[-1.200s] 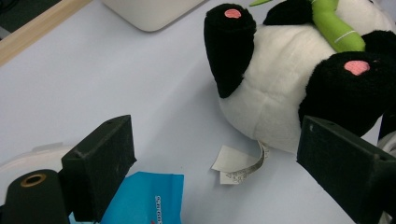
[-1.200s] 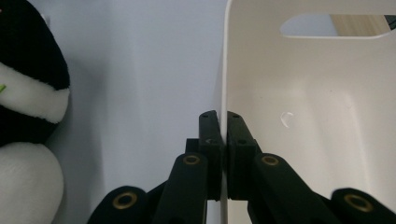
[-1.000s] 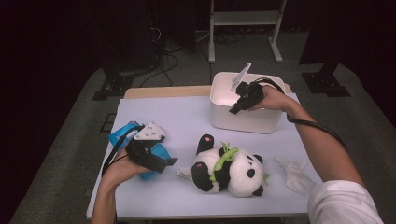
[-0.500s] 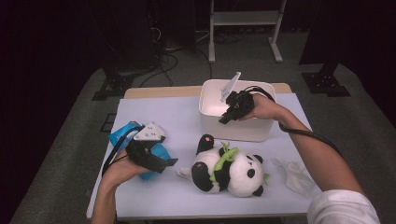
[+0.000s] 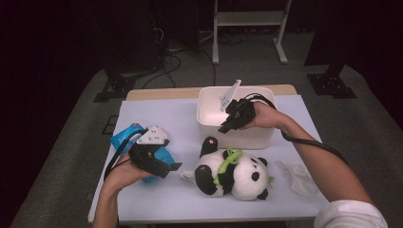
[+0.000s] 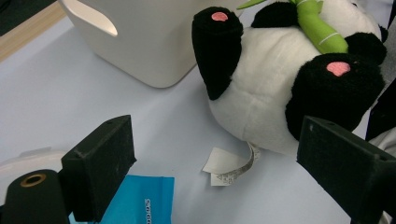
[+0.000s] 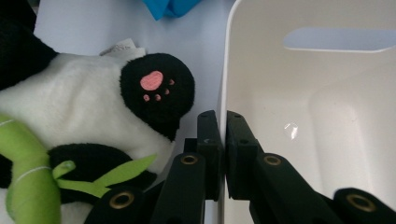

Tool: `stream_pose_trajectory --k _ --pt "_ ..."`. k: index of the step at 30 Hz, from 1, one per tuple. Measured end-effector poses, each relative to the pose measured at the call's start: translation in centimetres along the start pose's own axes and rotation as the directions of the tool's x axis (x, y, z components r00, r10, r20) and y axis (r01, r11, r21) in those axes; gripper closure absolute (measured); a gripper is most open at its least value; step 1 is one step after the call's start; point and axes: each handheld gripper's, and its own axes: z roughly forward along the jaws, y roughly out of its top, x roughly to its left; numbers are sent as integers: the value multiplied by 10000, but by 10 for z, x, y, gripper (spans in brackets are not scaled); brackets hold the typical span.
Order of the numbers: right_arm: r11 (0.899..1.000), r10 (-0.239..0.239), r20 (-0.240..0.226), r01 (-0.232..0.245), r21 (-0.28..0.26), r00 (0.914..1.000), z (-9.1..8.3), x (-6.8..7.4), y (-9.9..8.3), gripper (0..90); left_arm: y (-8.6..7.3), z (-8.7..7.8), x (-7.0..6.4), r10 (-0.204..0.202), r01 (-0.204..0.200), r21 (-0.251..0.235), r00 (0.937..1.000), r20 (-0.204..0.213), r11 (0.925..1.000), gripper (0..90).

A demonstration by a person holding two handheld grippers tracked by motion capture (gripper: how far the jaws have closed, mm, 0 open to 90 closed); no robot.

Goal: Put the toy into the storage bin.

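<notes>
panda [image 5: 233, 175] before bin [image 5: 211, 114], pouch [image 5: 124, 137] left

A pale tabletop [image 5: 157, 121] carries a white bin [image 5: 237, 135], a plush panda [image 5: 233, 173] lying beside it, a blue packet [image 5: 124, 137] and crumpled tissue [image 5: 299, 176]

The white bin [image 5: 237, 124] and the plush panda [image 5: 233, 173] crowd the middle of the tabletop [image 5: 157, 199], with the panda's raised foot close against the bin's near wall, so little room is left between them. The right gripper [image 5: 227, 127] sits on that wall, one jaw inside and one outside. Bare tabletop lies open left of the bin, between it and the blue packet [image 5: 124, 137].
</notes>
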Motion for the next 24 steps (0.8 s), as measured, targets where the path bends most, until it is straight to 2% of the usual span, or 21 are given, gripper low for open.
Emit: stream_pose_trajectory --k 10,18,24 --pt "9997 -147 -107 145 -175 9998 0 12 5 861 0 1 -2 62 -62 75 10000 47 10000 101" --pt "9993 -102 -206 94 -371 9997 1 16 5 861 1 2 -3 94 -95 84 9999 68 9999 101" --pt "9998 -12 -167 8 -216 9999 1 16 7 850 1 4 -4 154 -155 152 9999 78 9998 101"
